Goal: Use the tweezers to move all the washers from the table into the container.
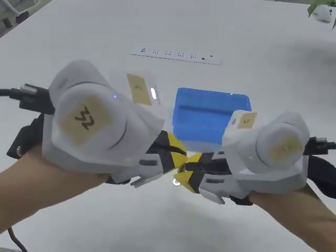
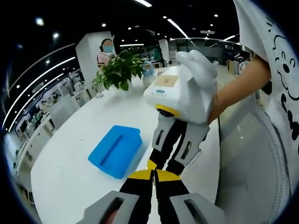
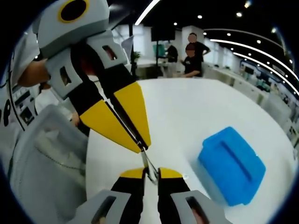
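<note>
My left gripper (image 1: 181, 157) clamped the tweezers (image 3: 147, 163), my right gripper (image 3: 150, 175) pinching their tip; had one let go early, I judged they could drop.

- left gripper (image 2: 154, 176) comes up from the bottom, jaws closed, yellow tips pressed together
- right gripper (image 2: 161, 166) reaches down from above, a big white body held by an arm (image 2: 238, 86), and its jaw tips come right up against the left one's tips
- blue container (image 2: 115, 150) sits on the white table (image 2: 65, 182), just left of both grippers
- leafy green plant (image 2: 119, 70) at the far end of the table, with a person (image 2: 106, 50) standing behind it
</note>
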{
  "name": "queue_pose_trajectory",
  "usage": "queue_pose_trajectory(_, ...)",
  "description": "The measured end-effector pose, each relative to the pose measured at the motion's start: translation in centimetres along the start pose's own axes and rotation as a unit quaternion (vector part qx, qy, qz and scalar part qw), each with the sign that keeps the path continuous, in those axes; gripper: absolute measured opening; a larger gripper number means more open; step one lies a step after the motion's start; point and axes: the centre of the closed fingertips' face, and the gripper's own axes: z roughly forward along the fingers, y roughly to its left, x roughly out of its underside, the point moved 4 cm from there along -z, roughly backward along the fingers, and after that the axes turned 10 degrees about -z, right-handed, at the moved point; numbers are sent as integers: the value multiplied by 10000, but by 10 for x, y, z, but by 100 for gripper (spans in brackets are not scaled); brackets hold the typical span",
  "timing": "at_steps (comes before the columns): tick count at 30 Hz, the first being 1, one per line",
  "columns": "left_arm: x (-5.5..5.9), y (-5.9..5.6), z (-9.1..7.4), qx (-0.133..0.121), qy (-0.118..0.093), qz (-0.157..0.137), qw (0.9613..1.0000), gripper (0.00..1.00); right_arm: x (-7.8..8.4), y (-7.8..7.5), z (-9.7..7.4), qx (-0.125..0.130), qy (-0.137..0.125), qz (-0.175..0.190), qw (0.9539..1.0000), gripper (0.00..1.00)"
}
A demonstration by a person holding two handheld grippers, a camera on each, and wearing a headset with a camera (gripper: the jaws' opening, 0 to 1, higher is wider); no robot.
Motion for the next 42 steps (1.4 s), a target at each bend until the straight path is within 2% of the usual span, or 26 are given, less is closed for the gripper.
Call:
queue_pose_trajectory(7, 6, 9, 3, -23, 21, -79, 10000, 0, 2, -3, 9, -17, 27, 29, 10000, 6)
queue_pose_trajectory(13, 8, 11, 8, -31, 38, -58, 10000, 0, 5, -8, 13, 16, 71, 64, 10000, 6)
queue_pose_trajectory(15, 10, 12, 9, -64, 68, 33, 10000, 0, 7, -9, 14, 39, 73, 65, 9999, 6)
queue_pose_trajectory(19, 9, 14, 9, -35, 48, -23, 10000, 0, 6, -11, 15, 5, 31, 163, 9999, 6)
queue_pose_trajectory(25, 9, 13, 9, 26, 80, 3, 10000, 0, 5, -9, 16, 53, 127, -105, 9998, 6)
queue_pose_trajectory(29, 11, 10, 11, 19, 119, 66, 9999, 0, 4, -8, 16, 20, 128, -149, 9998, 6)
queue_pose_trajectory(34, 11, 11, 11, -1, 76, -12, 10000, 0, 4, -8, 17, 70, 156, -347, 9993, 5)
queue_pose_trajectory(37, 10, 14, 12, -141, 22, -80, 9999, 0, 4, -10, 17, 90, 164, -404, 9990, 4)
queue_pose_trajectory(41, 12, 18, 12, -270, -43, -379, 9989, 0, 3, -12, 17, 72, 127, -334, 9993, 4)
queue_pose_trajectory(42, 13, 20, 11, -367, -37, -473, 9982, 3, 4, -12, 17, 77, 130, -329, 9993, 4)
